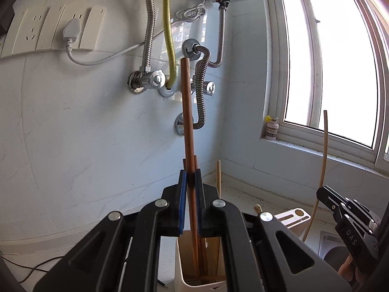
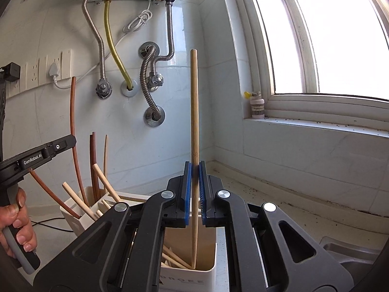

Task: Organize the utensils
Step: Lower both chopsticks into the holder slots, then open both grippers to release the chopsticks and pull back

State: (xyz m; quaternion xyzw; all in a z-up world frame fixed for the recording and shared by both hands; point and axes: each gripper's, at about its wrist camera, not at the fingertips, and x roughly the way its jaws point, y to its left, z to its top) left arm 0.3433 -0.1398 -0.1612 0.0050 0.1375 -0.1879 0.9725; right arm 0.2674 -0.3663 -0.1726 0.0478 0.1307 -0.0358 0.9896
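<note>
My left gripper point(image 1: 190, 177) is shut on a reddish-brown chopstick point(image 1: 187, 109) that stands upright. Its lower end reaches down into a cream holder point(image 1: 181, 267) with other dark sticks. My right gripper point(image 2: 194, 168) is shut on a pale bamboo chopstick point(image 2: 194, 109), also upright. The tip of that stick is inside a white holder point(image 2: 210, 275) with several pale chopsticks. The right wrist view shows the left gripper point(image 2: 73, 142) at the left, a hand point(image 2: 17, 223) on its handle, above a divided holder point(image 2: 73, 219) of mixed sticks. The right gripper point(image 1: 322, 192) shows at the left wrist view's right edge.
Metal hoses point(image 2: 148, 77) and a yellow hose point(image 2: 113, 48) hang down the tiled wall behind. A socket strip point(image 1: 53, 31) sits at the left. A small bottle point(image 2: 257, 105) stands on the window sill. A sink corner point(image 2: 350, 250) lies at the lower right of the counter.
</note>
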